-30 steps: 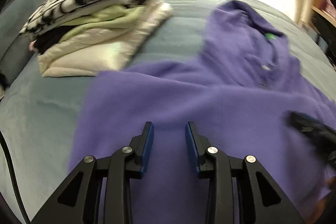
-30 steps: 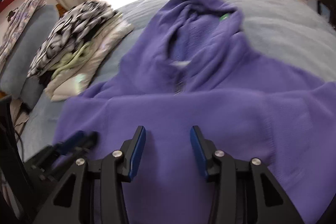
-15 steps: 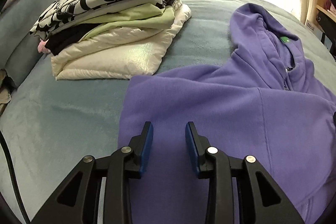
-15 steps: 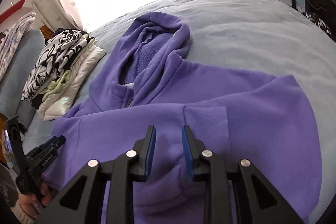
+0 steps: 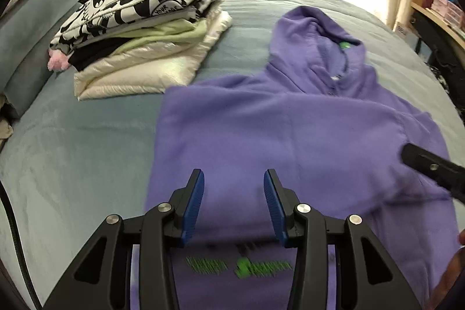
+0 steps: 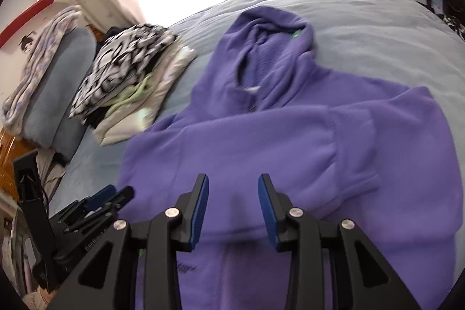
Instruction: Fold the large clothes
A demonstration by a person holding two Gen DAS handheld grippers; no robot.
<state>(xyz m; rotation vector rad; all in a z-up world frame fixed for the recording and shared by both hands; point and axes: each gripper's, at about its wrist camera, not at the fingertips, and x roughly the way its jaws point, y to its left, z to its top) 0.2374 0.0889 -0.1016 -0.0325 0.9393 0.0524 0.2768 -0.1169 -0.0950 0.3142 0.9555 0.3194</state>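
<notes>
My left gripper [image 5: 234, 198] hangs released over the near part of the purple hoodie [image 5: 279, 141], its 2 blue pads well apart with nothing between them. My right gripper [image 6: 234, 201] is just as slack, jaws spread and empty, above the same near part of the hoodie but toward the hoodie's right side. I judge both hover here because the next fold needs the lower hem, and this is the end of the hoodie closest to me.

The hoodie lies flat on the blue-grey bed [image 5: 72, 153], front side up, with green lettering [image 5: 238, 266] showing just under my left gripper. Both sleeves already lie folded across the chest, 1 cuff [image 6: 353, 147] resting toward the hoodie's right edge, so the body forms a tidy block. I judge that is why it is spread this way: a squared shape folds cleanly in half.

Its long axis runs away from me, hem nearest and hood [image 6: 270, 48] farthest, the hood opening facing up and pointing toward the bright window. A small green tag [image 5: 345, 45] sits inside the neck.

Beyond the hoodie's left shoulder, a stack of folded clothes [image 5: 142, 37] sits apart from it, likely the finished pile. Farther left of the hoodie lies a grey pillow [image 5: 32, 28].
</notes>
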